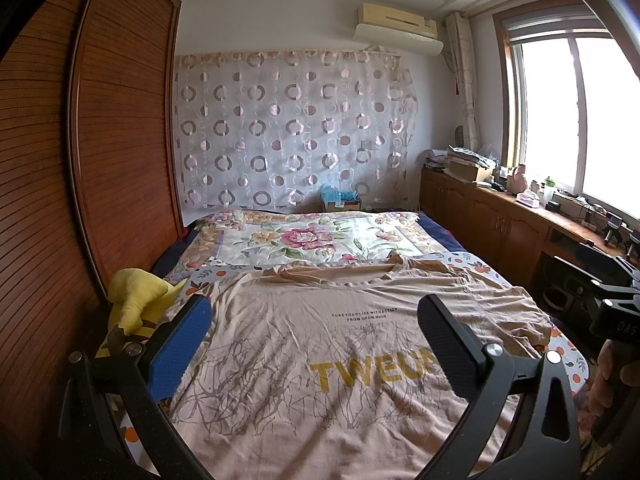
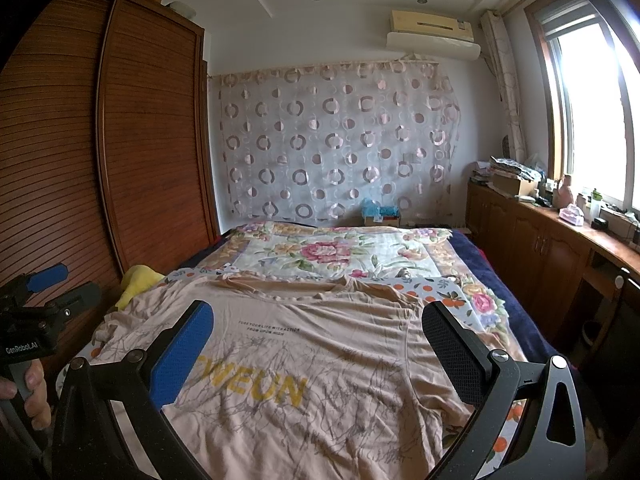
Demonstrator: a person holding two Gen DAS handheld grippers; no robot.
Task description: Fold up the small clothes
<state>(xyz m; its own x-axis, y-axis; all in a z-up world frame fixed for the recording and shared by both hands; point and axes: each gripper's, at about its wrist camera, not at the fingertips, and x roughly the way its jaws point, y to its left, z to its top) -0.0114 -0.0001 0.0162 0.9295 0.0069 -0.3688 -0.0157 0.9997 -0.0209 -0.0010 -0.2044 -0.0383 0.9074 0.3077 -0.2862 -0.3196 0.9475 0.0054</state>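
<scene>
A beige T-shirt (image 1: 320, 344) (image 2: 304, 360) with yellow "TWEUN" lettering and a branch print lies spread face up on the bed, neck toward the far wall, wrinkled. My left gripper (image 1: 314, 328) hovers open above the shirt's chest, nothing between its blue and black fingers. My right gripper (image 2: 318, 336) is likewise open above the shirt, a little to the right. Each gripper shows at the edge of the other's view: the right gripper (image 1: 612, 300) and the left gripper (image 2: 40, 300), both held by a hand.
A floral quilt (image 1: 304, 240) covers the far half of the bed. A yellow plush toy (image 1: 136, 300) lies at the bed's left edge by the wooden wardrobe (image 1: 80, 180). Low cabinets (image 2: 552, 240) with clutter run under the window on the right.
</scene>
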